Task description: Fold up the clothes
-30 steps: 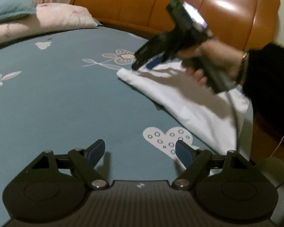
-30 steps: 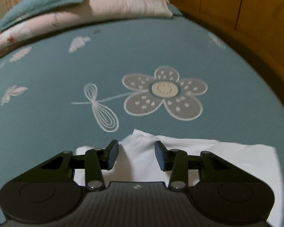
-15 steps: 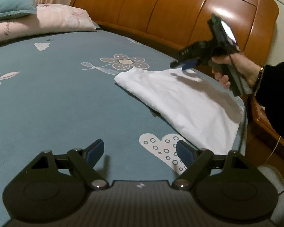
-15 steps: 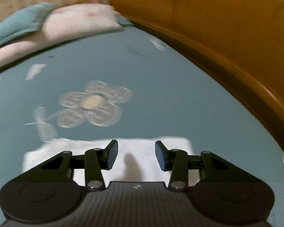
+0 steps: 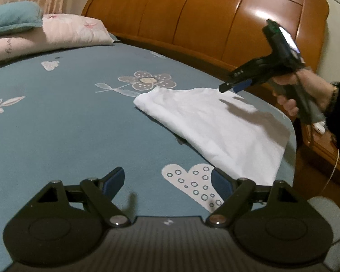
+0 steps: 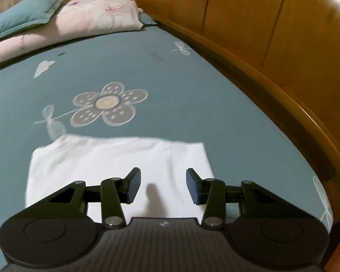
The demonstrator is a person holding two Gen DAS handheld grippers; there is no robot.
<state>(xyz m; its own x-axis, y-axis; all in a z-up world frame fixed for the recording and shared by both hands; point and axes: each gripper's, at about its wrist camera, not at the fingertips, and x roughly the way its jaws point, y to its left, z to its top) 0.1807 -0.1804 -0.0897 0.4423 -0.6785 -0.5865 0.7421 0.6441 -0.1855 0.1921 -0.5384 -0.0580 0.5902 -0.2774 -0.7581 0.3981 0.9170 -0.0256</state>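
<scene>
A white folded garment (image 5: 217, 122) lies flat on the teal bedsheet near the bed's right edge, next to a grey flower print. My left gripper (image 5: 167, 181) hovers open over the sheet, short of the garment's near corner, with nothing between its blue pads. A hand holds my right gripper (image 5: 232, 87) above the garment's far end. In the right wrist view the same garment (image 6: 115, 158) spreads below my right gripper (image 6: 162, 184), which stands open and holds nothing; it is lifted clear of the cloth.
A wooden headboard (image 5: 215, 15) curves along the far side of the bed. Pink and teal pillows (image 5: 45, 31) are stacked at the far left. A wooden nightstand (image 5: 324, 149) stands past the bed's right edge. Teal sheet (image 5: 68, 124) stretches to the left.
My right gripper has let the garment's corner lie, lifted away and swung back toward the right edge of the bed, opening wider. The left gripper has barely moved.
</scene>
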